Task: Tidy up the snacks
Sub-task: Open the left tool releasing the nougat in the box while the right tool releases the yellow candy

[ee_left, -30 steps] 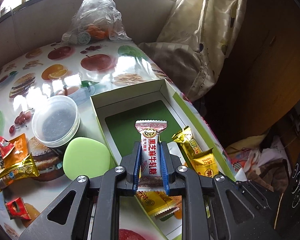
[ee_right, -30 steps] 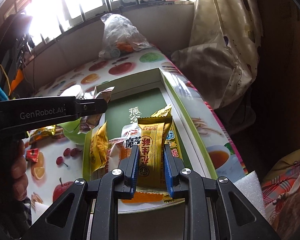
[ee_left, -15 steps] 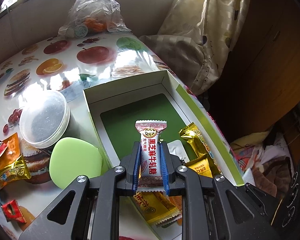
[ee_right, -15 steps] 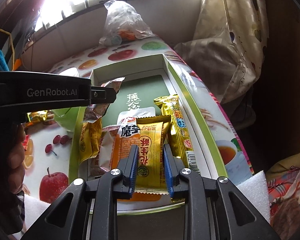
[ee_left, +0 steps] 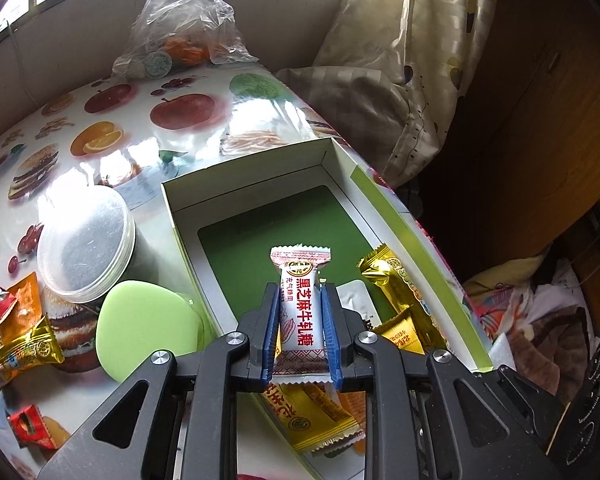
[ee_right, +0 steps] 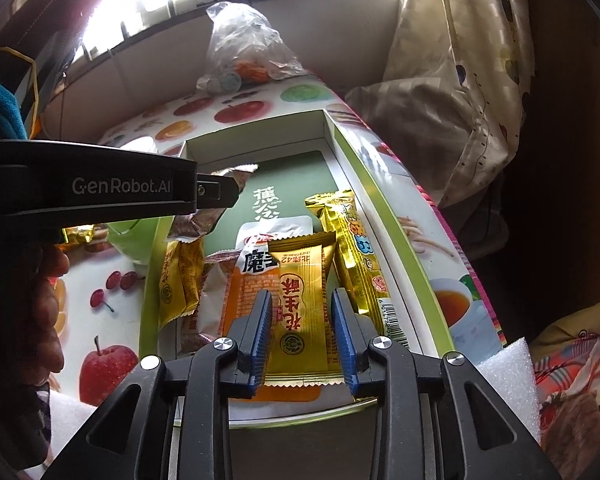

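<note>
My left gripper (ee_left: 300, 292) is shut on a white nougat candy with red print (ee_left: 300, 304) and holds it above the near part of the open green-lined box (ee_left: 260, 184). My right gripper (ee_right: 302, 300) stands open over the box (ee_right: 380, 208); a yellow peanut-crisp packet (ee_right: 300, 300) lies between its fingers on top of an orange packet (ee_right: 240, 304). A long gold bar (ee_right: 356, 248) and other yellow packets (ee_right: 178, 280) lie in the box. The left gripper's body (ee_right: 100, 188) shows at the left of the right wrist view.
Left of the box stand a clear lidded tub (ee_left: 84, 244) and a pale green lid (ee_left: 148, 328). Loose snacks (ee_left: 16, 328) lie at the table's left. A plastic bag (ee_left: 184, 28) sits at the far end. Curtain and bedding (ee_left: 400, 68) lie right of the table edge.
My right gripper has opened and let go of the yellow peanut-crisp packet, which now lies in the box. My left gripper has moved further over the box with the candy.
</note>
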`<state>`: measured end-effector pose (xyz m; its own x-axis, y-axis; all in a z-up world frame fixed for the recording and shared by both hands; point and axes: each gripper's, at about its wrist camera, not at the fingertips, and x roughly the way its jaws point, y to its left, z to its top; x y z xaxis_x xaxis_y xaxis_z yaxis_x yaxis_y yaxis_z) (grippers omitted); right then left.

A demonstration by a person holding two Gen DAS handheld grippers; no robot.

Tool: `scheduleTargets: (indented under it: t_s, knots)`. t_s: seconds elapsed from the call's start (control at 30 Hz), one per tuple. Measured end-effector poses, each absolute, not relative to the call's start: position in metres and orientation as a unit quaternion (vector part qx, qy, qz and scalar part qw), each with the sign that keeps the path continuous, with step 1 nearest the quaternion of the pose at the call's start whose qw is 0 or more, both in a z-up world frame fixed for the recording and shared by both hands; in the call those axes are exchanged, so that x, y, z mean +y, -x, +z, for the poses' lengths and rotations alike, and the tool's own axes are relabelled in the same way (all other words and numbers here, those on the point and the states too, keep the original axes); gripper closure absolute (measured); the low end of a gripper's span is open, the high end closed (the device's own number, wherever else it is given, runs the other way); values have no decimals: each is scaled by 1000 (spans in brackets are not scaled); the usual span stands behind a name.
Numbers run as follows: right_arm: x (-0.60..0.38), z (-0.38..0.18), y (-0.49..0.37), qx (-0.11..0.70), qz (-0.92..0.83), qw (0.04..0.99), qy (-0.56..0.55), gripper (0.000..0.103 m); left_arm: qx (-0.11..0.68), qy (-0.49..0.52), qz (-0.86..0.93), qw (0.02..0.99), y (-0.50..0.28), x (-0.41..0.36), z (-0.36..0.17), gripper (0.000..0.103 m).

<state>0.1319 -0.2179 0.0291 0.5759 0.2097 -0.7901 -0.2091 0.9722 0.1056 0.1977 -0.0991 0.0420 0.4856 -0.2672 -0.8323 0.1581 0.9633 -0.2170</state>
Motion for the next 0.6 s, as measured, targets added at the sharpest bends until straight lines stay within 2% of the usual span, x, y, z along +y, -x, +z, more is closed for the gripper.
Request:
scheduleTargets:
  t_s: [0.1,0.2,0.23,0.6]
  knots:
    - [-219,29,-131,445,118,888,-3,71,491,58,-127,860,-197,-98,42,78]
    - [-219,30,-130,444,118,888,-3,68,490,59,-126,860,-196,-98,43,63]
    - [-219,30,-130,443,118,888,-3,68,489,61,-126,861,-195,-98,44,61]
    - [-218,39,-120,432,114,895,0,63,474,61,-128,869,-179,-95,58,60]
